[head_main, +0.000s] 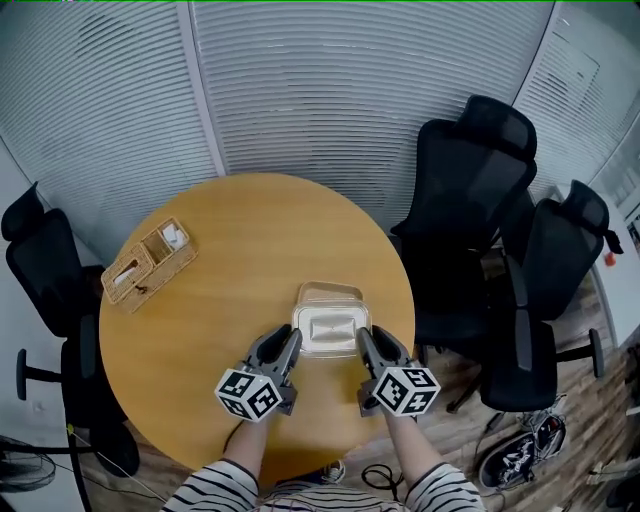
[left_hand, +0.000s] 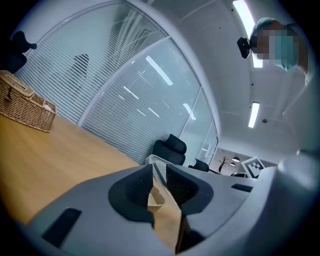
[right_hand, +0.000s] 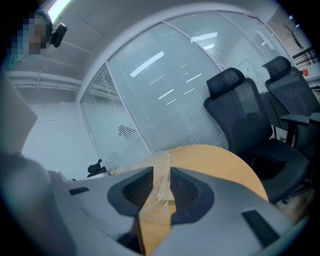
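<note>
A clear plastic container (head_main: 330, 322) with a lid rests on the round wooden table (head_main: 250, 225), just ahead of both grippers. My left gripper (head_main: 290, 346) meets its near left corner. In the left gripper view the jaws of that gripper (left_hand: 159, 181) stand almost together with the container's thin clear rim (left_hand: 154, 161) between them. My right gripper (head_main: 365, 343) meets the near right corner. In the right gripper view that gripper (right_hand: 161, 187) likewise pinches the clear edge (right_hand: 159, 167). What is inside the container cannot be made out.
A wicker basket (head_main: 148, 263) with compartments sits at the table's far left, also seen in the left gripper view (left_hand: 27, 105). Black office chairs stand at the right (head_main: 470, 200) (head_main: 560, 290) and the left (head_main: 50, 280). A blinds-covered glass wall runs behind the table.
</note>
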